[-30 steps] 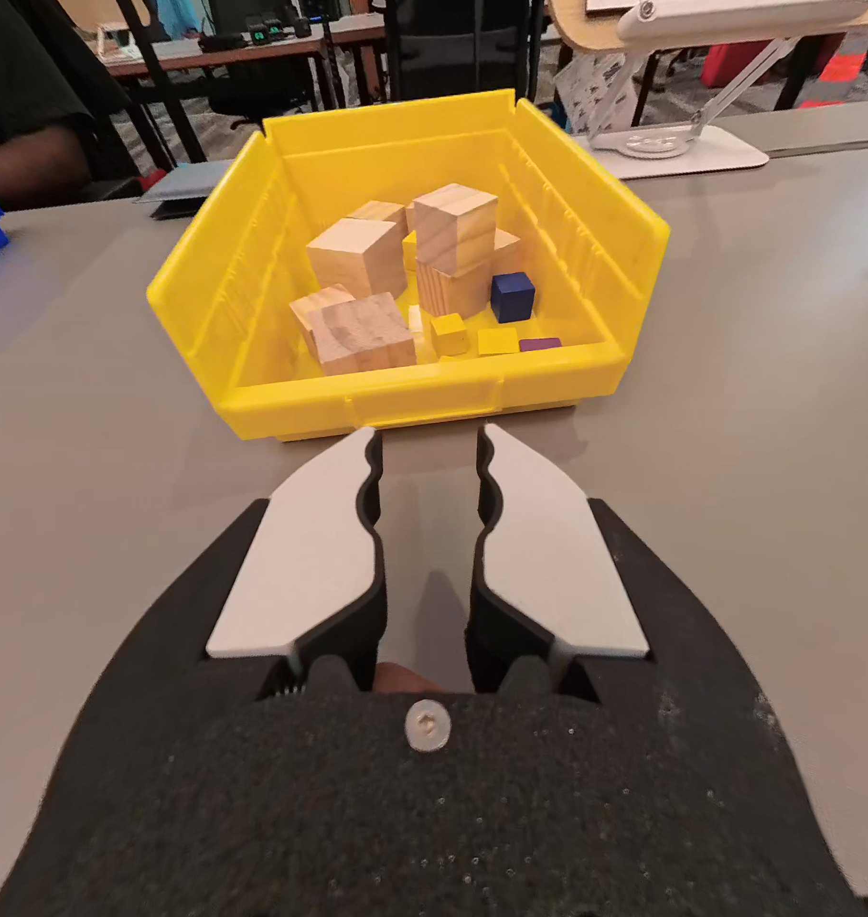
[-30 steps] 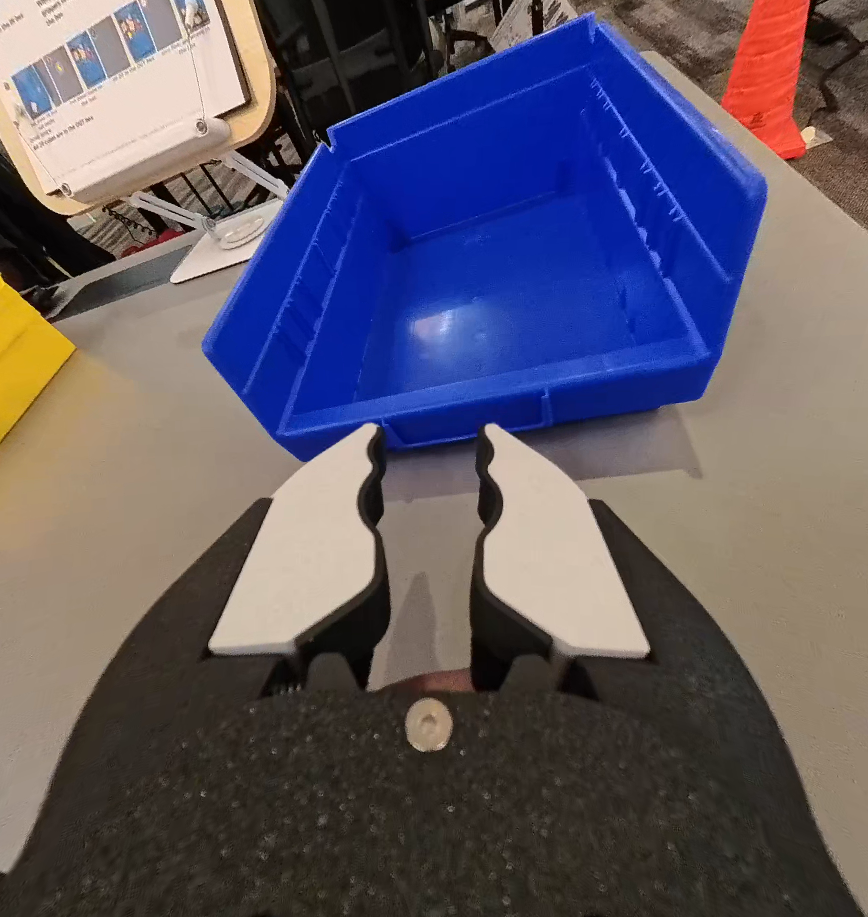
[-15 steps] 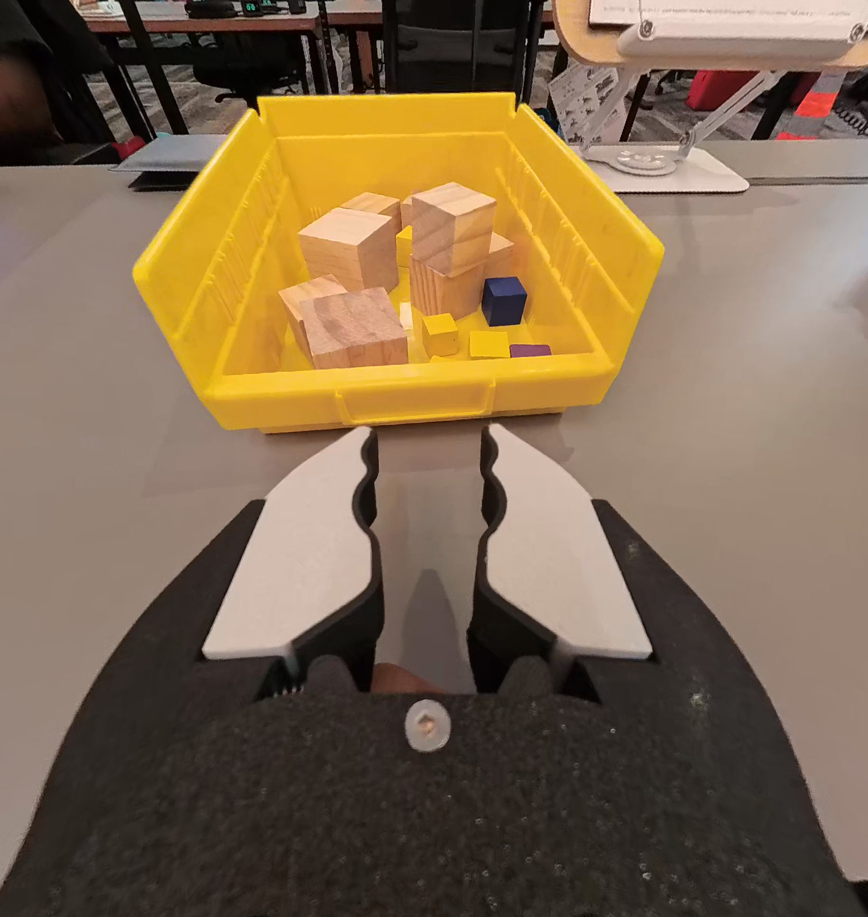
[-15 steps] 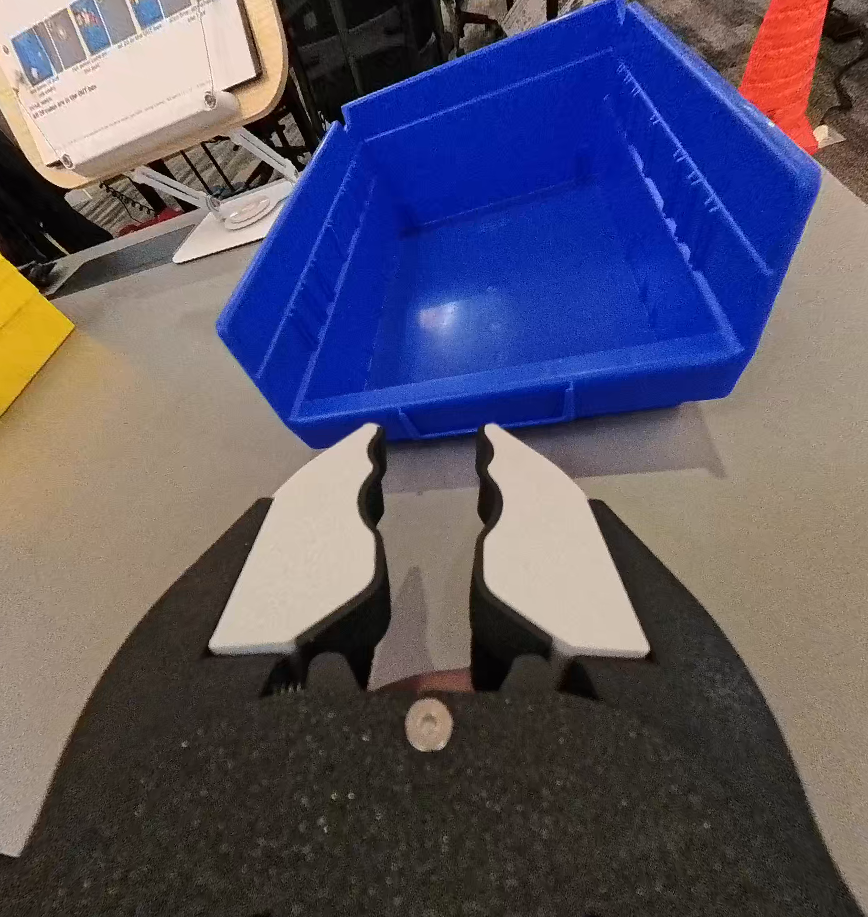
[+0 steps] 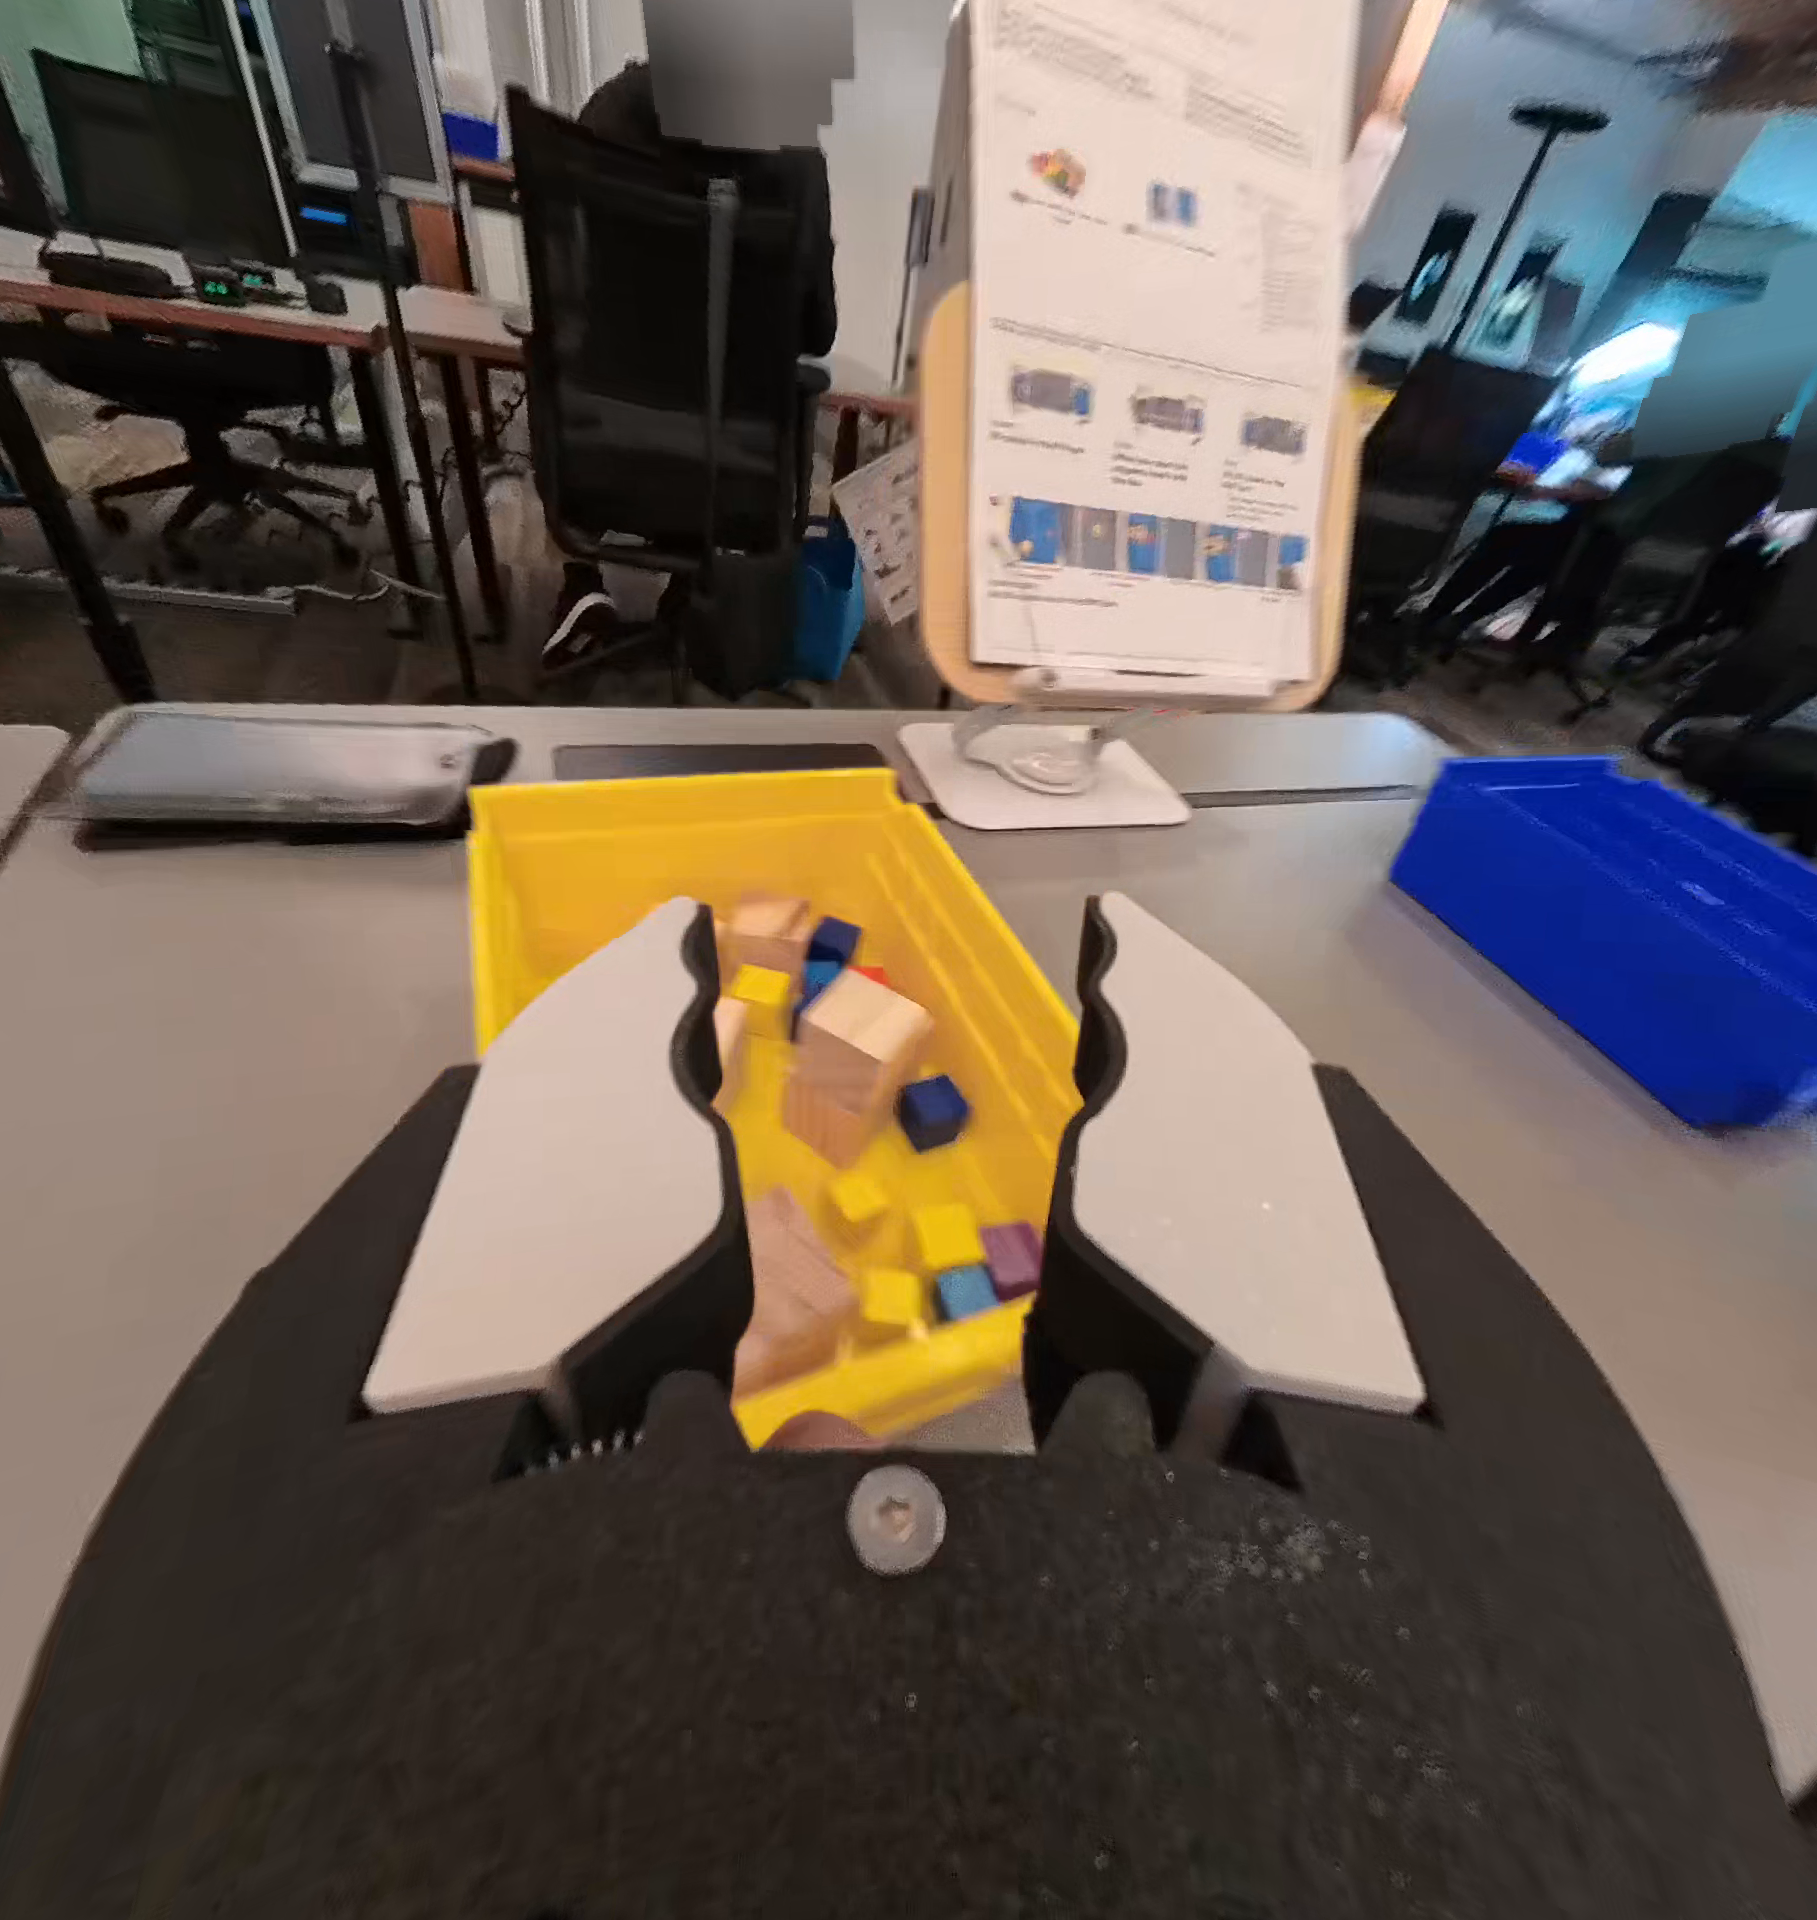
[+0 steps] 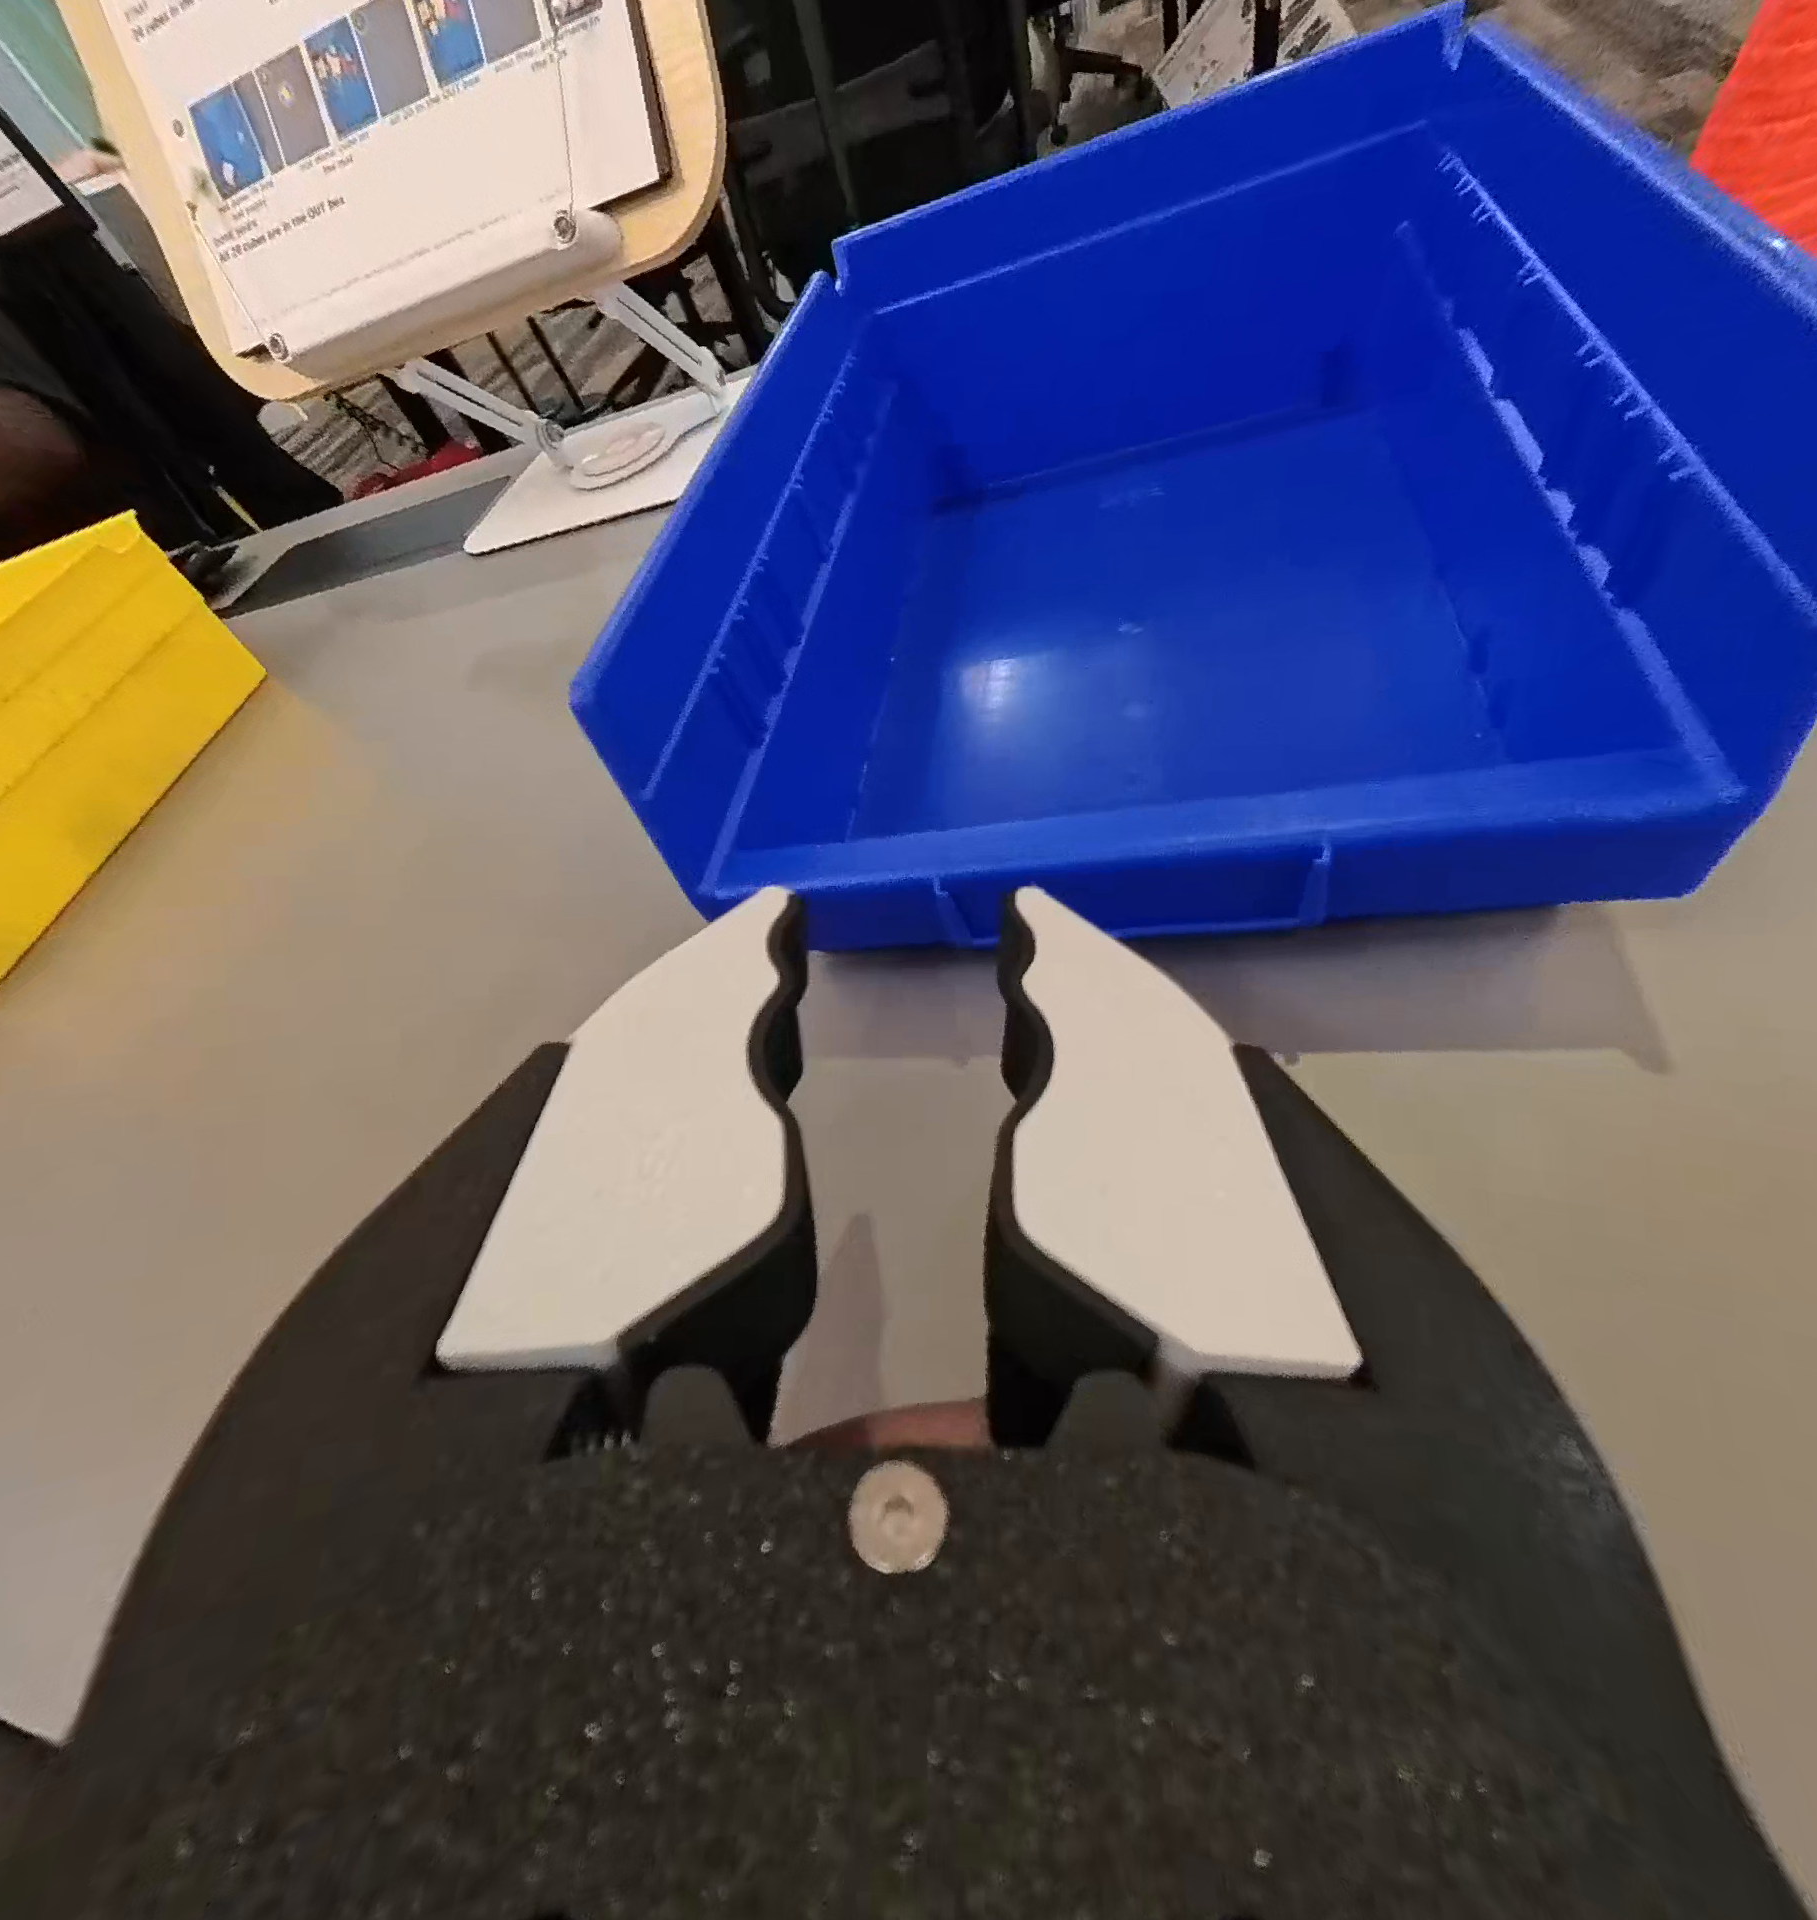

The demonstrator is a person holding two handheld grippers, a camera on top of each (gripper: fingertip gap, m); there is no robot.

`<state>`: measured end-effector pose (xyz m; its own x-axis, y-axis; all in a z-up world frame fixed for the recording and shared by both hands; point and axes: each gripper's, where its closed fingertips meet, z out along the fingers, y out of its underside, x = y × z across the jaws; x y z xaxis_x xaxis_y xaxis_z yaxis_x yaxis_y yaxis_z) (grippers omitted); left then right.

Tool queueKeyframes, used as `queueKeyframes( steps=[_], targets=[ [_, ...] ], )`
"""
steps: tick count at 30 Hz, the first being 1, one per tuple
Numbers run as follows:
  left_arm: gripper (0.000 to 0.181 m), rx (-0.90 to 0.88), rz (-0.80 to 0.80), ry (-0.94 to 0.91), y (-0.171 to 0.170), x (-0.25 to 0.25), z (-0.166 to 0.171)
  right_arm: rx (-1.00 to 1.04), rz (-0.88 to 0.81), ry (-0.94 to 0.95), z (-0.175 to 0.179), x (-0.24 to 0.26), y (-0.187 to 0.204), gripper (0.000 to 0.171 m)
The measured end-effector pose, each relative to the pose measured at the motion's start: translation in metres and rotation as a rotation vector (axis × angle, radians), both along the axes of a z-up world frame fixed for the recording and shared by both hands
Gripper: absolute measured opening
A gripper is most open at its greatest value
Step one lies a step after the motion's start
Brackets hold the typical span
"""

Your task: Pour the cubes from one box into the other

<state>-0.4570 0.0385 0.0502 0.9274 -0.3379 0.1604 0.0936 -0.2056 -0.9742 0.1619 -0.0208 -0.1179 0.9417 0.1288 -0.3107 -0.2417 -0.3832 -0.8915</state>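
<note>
The yellow box stands on the grey table and holds several wooden cubes and small coloured cubes. My left gripper is wide open and hangs over the box's near end, one finger to each side of the cubes, holding nothing. The view is blurred. The blue box stands to the right and is empty. My right gripper is open and empty, just in front of the blue box's low front wall. The yellow box's side shows at the left of the right wrist view.
A stand with printed sheets rests on a white base at the table's far edge. A dark flat case lies at the far left. An orange cone stands beyond the blue box. Chairs and desks lie behind.
My left gripper has opened wider and moved forward over the yellow box, with the view tilted up. My right gripper has come slightly closer to the blue box's front wall.
</note>
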Motion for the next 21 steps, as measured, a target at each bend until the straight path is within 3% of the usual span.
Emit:
queueKeyframes(
  steps=[4,10,15,17,19,21],
  targets=[
    [0.063,-0.268,0.064,0.073,0.079,-0.039,-0.011,-0.010,0.012,0.018,-0.002,-0.004,0.002,0.034],
    [0.055,-0.687,0.157,0.151,0.175,-0.083,-0.079,-0.007,0.027,0.004,0.000,-0.012,0.006,0.034],
    [0.056,-0.949,0.093,0.298,0.205,-0.076,-0.140,0.020,0.067,-0.025,0.003,-0.024,0.013,0.036],
    [0.054,-1.058,0.136,0.393,0.208,-0.087,-0.166,0.012,0.083,-0.064,0.000,-0.029,0.015,0.037],
    [0.037,-1.147,0.186,0.444,0.207,-0.099,-0.183,0.011,0.106,-0.096,-0.002,-0.036,0.015,0.037],
    [0.022,-1.203,0.157,0.326,0.208,-0.090,-0.191,-0.002,0.142,-0.133,-0.007,-0.047,0.013,0.037]
  ],
)
